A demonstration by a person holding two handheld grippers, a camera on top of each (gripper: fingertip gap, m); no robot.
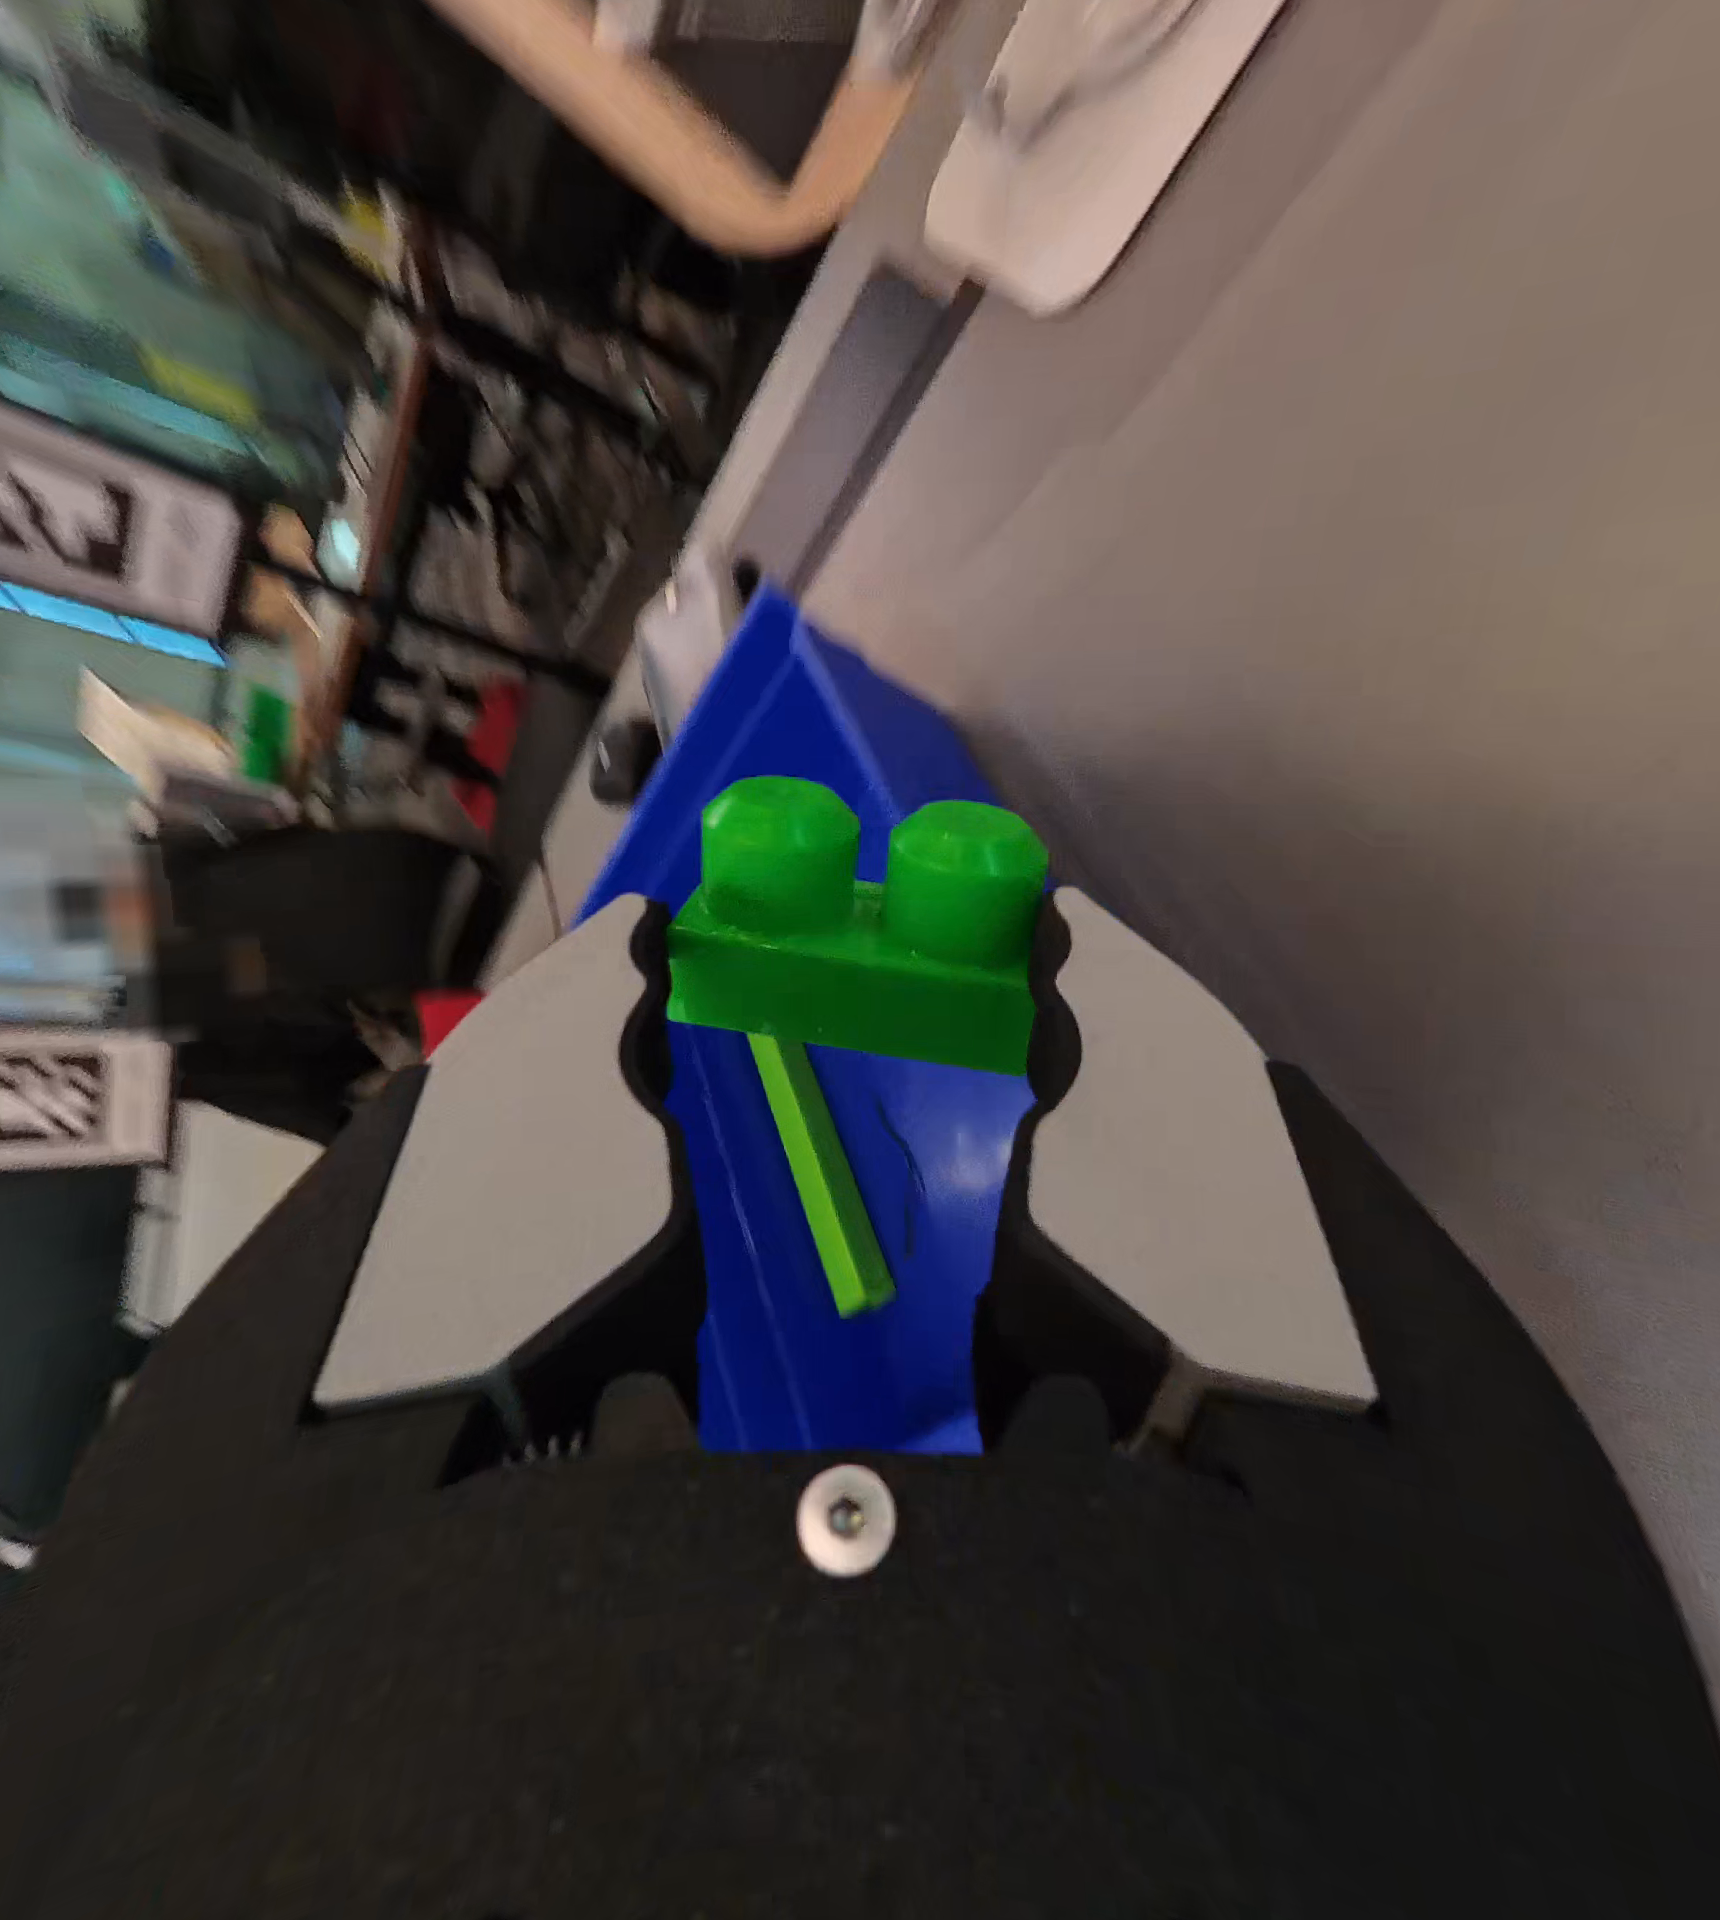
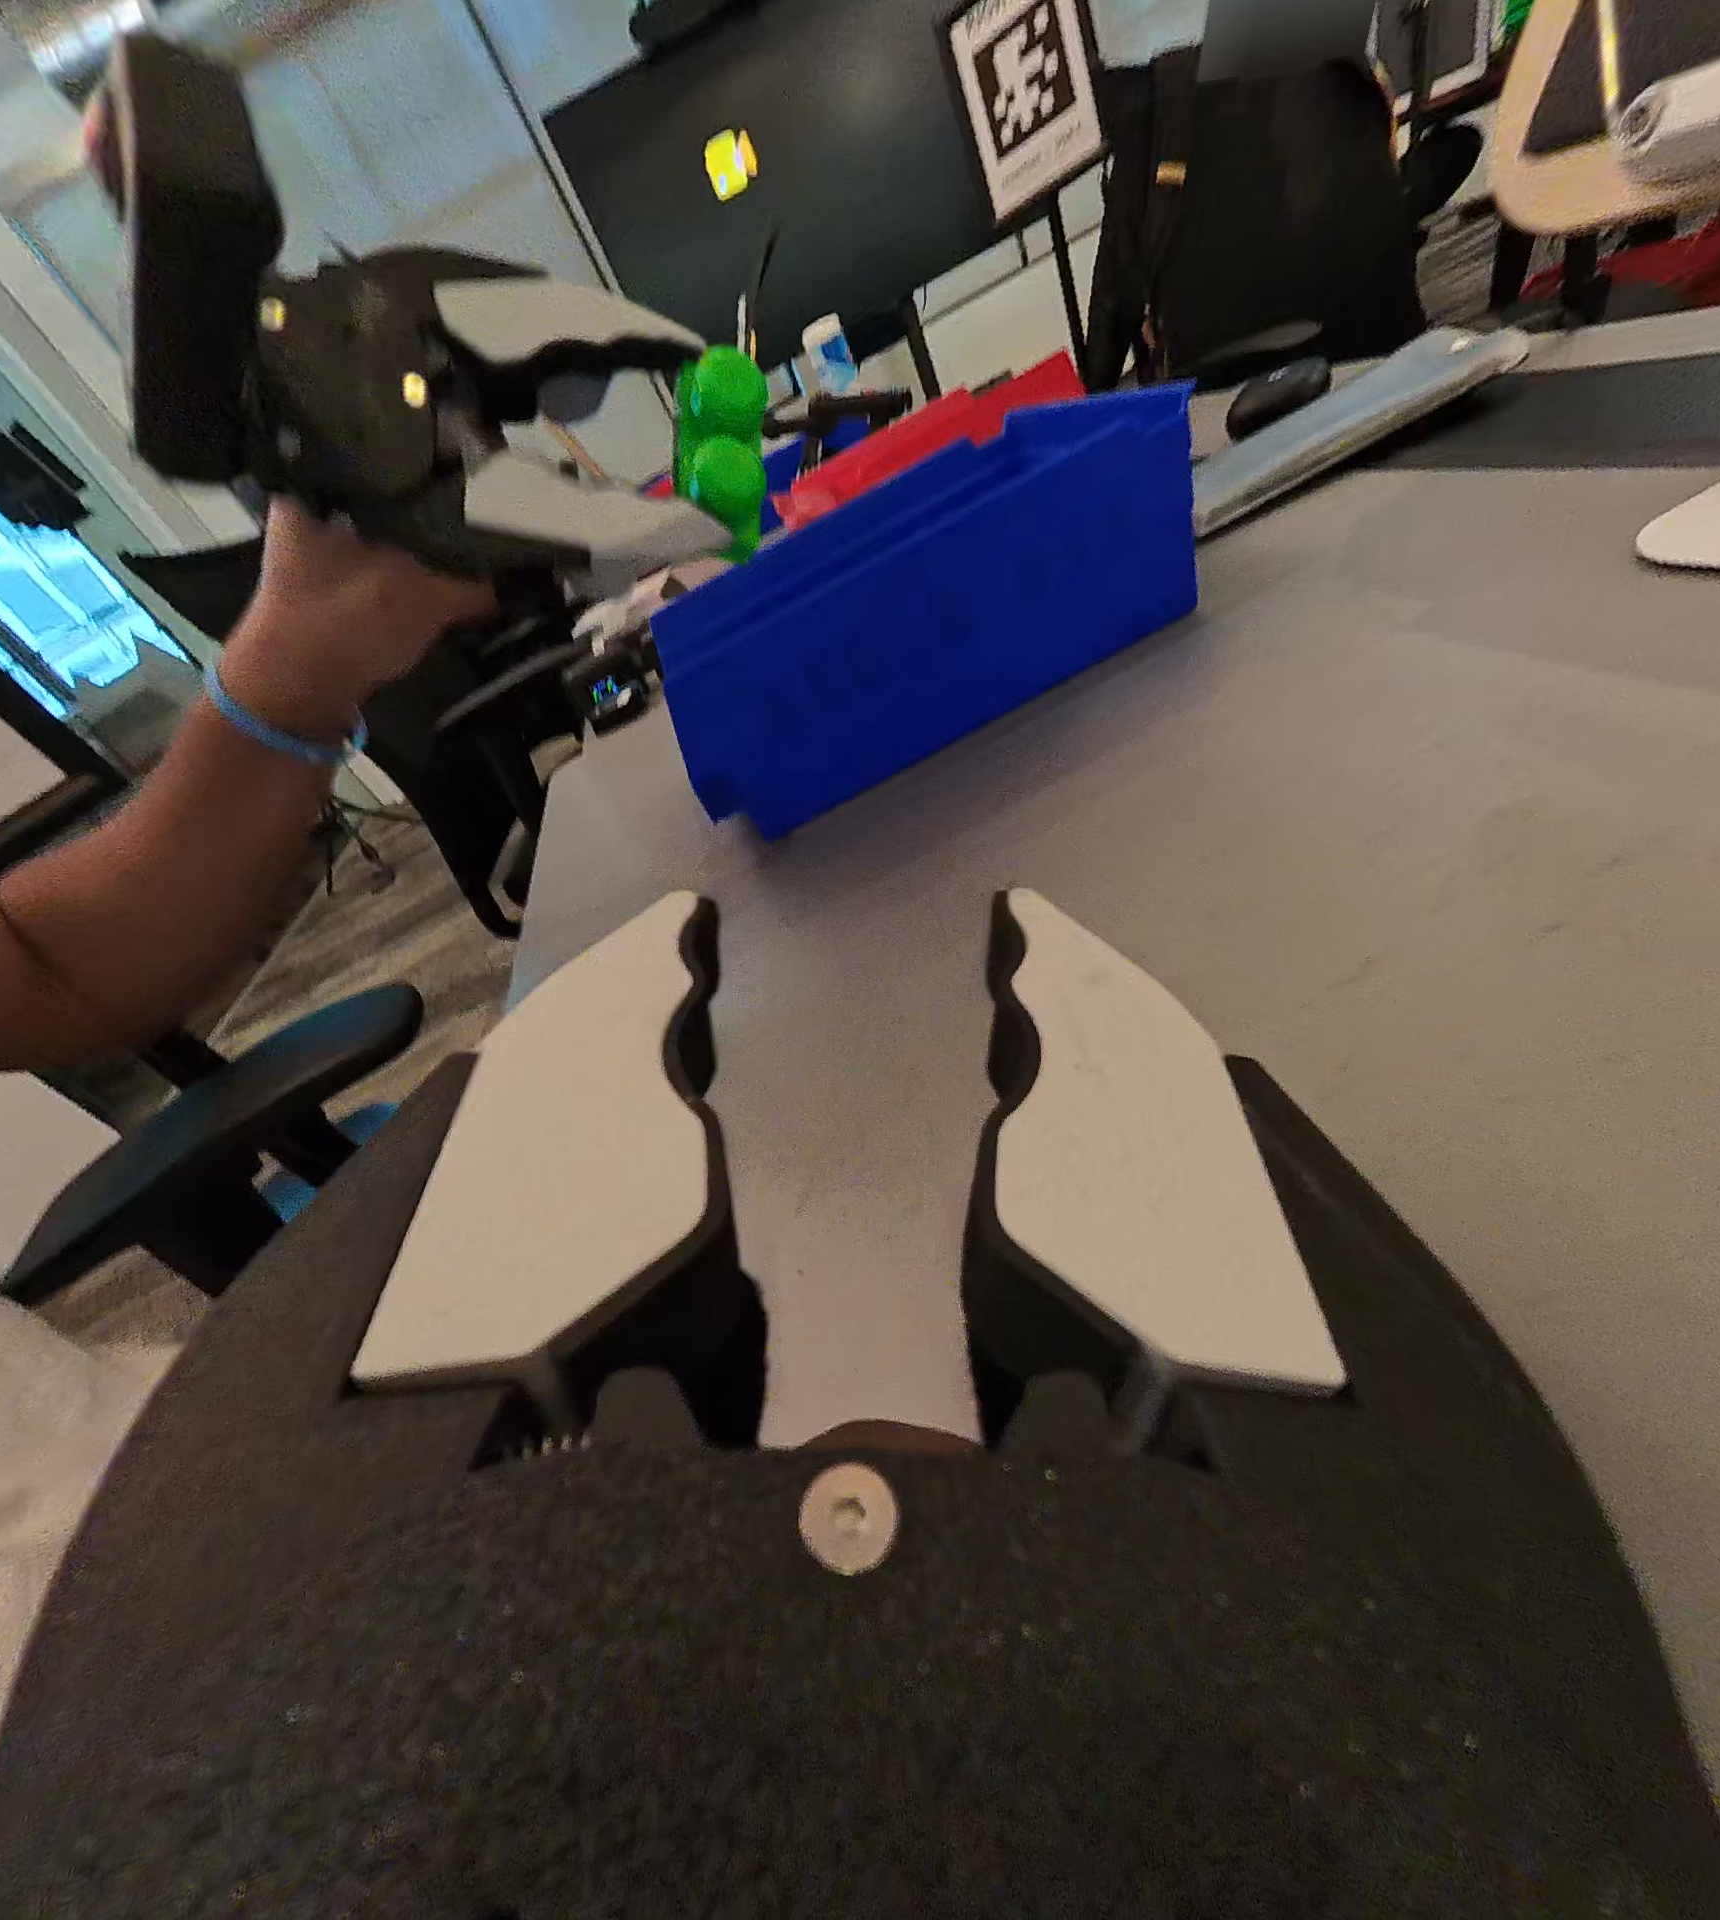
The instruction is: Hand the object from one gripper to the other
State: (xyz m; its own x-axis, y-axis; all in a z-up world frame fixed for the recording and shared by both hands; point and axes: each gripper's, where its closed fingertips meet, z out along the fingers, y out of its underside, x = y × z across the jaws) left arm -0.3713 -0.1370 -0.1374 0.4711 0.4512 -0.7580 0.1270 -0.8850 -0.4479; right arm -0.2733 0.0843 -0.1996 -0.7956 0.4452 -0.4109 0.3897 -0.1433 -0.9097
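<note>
Studs on the green brick [image 1: 851, 951] face away from the camera in the left wrist view, and its long axis runs straight across from one fingertip to the other. The left gripper [image 1: 848, 977] has its jaws pressed against the brick's two short ends, holding it in the air above the blue bin [image 1: 840, 1226]. Seen from the right wrist view, this gripper lies turned on its side, so the brick [image 2: 721, 447] stands on end, studs pointing right. The right gripper [image 2: 851, 940] holds nothing, its jaws parted over the grey table [image 2: 1407, 831], near the bin [image 2: 939, 623].
</note>
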